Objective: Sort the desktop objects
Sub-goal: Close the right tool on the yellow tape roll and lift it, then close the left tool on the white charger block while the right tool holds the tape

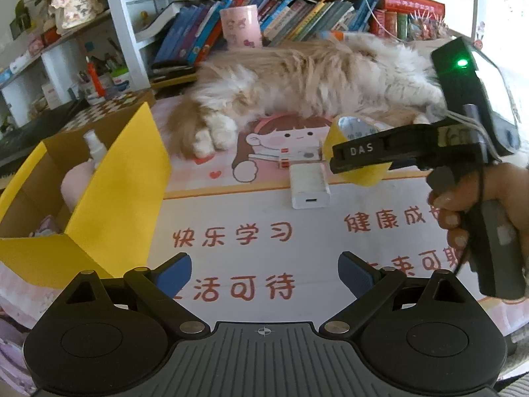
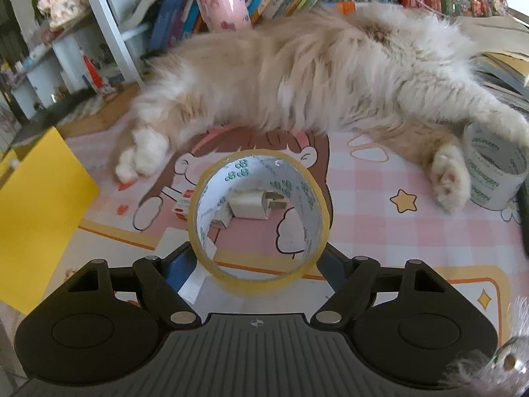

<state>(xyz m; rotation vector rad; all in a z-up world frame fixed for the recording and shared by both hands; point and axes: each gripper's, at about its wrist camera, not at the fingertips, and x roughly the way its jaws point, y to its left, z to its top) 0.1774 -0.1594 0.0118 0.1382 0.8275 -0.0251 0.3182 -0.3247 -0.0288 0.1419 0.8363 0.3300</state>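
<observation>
Landmark: yellow box [image 1: 99, 178], flaps up, at the left edge of the desk mat [image 1: 251, 218]. Behind and right of the box a cat [image 2: 297, 66] sprawls across the mat's far side. Progress, judged: early to middle; the box already holds a spray bottle [image 1: 94, 145] and pink items, while a white charger [image 1: 309, 185], small cartons beside it and a second tape roll [image 2: 496, 168] by the cat's hind paw remain out. Right gripper [image 2: 258, 264], well right of the box, pinches the tape roll [image 2: 259, 221] across its width, off the mat. The roll's bore axis points forward, toward the cat. Left gripper [image 1: 264, 274] spread, empty, near the box.
</observation>
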